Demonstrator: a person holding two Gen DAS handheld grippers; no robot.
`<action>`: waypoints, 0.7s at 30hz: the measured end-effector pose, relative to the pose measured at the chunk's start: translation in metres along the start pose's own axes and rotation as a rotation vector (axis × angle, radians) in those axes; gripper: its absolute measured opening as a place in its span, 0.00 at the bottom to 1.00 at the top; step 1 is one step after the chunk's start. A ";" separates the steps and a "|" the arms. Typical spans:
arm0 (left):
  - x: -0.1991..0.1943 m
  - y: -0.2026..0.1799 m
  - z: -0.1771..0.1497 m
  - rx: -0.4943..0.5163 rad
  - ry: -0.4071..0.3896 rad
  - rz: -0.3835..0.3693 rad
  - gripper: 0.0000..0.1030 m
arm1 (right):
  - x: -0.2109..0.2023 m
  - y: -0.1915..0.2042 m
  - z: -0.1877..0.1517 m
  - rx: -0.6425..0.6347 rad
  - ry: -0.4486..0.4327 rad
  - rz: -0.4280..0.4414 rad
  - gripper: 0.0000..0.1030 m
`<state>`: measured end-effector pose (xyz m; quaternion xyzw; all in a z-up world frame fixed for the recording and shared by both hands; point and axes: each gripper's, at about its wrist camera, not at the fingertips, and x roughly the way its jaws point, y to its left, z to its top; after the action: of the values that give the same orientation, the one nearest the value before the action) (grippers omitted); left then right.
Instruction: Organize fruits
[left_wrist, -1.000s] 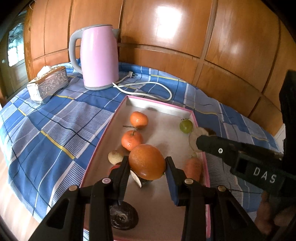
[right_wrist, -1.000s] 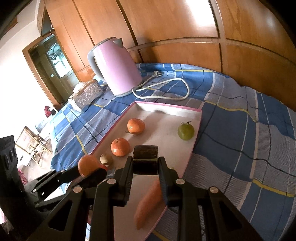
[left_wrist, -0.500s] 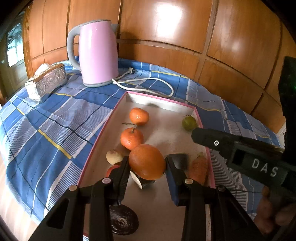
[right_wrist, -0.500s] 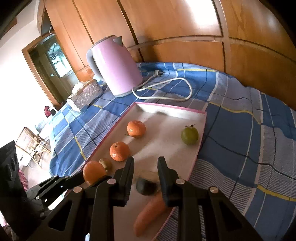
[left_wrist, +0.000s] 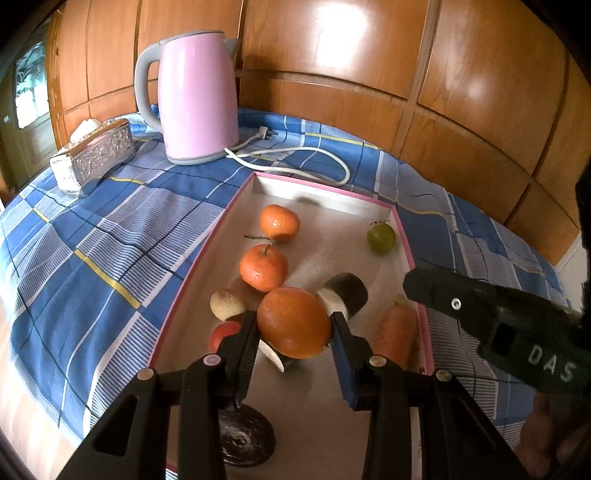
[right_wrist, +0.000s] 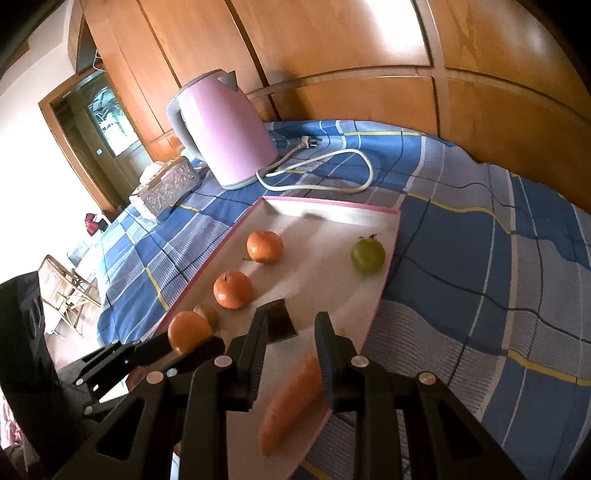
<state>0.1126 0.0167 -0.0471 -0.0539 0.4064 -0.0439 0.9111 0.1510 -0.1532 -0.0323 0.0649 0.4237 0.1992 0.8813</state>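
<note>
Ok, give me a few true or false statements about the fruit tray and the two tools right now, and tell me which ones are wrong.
1. The left tool grips a large orange. True.
2. The right tool holds the carrot. False: nothing sits between its fingers; the carrot lies in the tray.
3. The green fruit lies near the tray's right edge. True.
4. The pink kettle stands inside the tray. False: it stands on the blue checked cloth behind it.
</note>
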 end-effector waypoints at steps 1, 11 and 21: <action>0.000 0.000 0.000 -0.004 0.000 0.000 0.38 | -0.001 0.000 -0.002 0.001 0.001 -0.005 0.26; -0.003 0.001 -0.001 -0.003 -0.005 0.011 0.39 | -0.006 -0.005 -0.018 0.016 0.015 -0.037 0.26; -0.017 0.005 -0.002 -0.006 -0.025 0.044 0.44 | -0.008 0.004 -0.028 -0.003 0.028 -0.038 0.26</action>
<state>0.0998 0.0233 -0.0368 -0.0481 0.3960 -0.0218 0.9167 0.1239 -0.1546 -0.0433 0.0527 0.4369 0.1838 0.8790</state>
